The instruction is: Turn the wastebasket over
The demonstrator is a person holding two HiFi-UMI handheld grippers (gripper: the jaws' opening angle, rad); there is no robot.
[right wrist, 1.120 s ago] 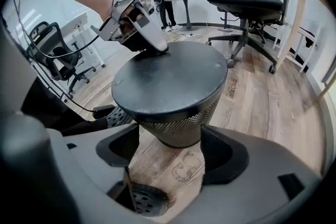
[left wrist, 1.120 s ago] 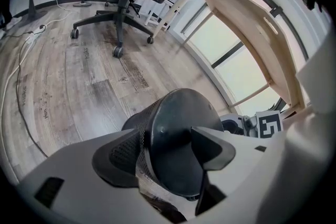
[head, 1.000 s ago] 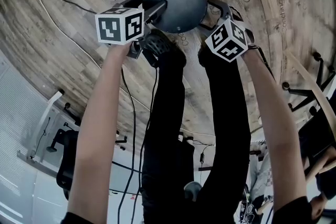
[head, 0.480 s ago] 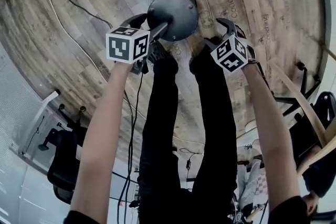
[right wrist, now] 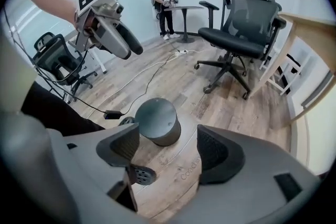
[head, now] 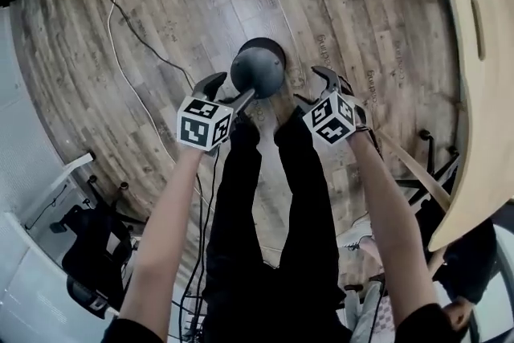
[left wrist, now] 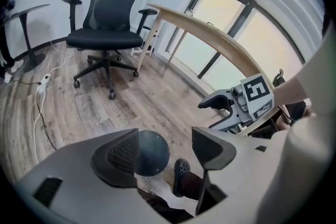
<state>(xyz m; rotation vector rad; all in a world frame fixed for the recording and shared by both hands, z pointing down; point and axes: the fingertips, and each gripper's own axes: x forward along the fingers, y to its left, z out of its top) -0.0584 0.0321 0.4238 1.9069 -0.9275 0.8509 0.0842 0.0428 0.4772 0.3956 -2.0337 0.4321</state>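
Observation:
The dark grey wastebasket (head: 257,70) stands bottom-up on the wood floor, just ahead of the person's shoes. It also shows between the jaws in the left gripper view, wastebasket (left wrist: 151,152), and in the right gripper view, wastebasket (right wrist: 156,120), far below and untouched. My left gripper (head: 227,91) hangs in the air left of it, jaws wide and empty. My right gripper (head: 316,88) hangs on the other side, also open with nothing in it. Each gripper is seen from the other: right gripper (left wrist: 231,107), left gripper (right wrist: 118,36).
A black office chair (left wrist: 107,34) stands nearby, beside a light wooden table (head: 482,52). A white cable (head: 120,20) with a power strip runs over the floor at left. A person (right wrist: 165,2) stands by a small round table at the far wall.
Both grippers have risen well above the wastebasket, which stays bottom-up on the floor and now looks smaller and farther away. The jaws stay open and empty.

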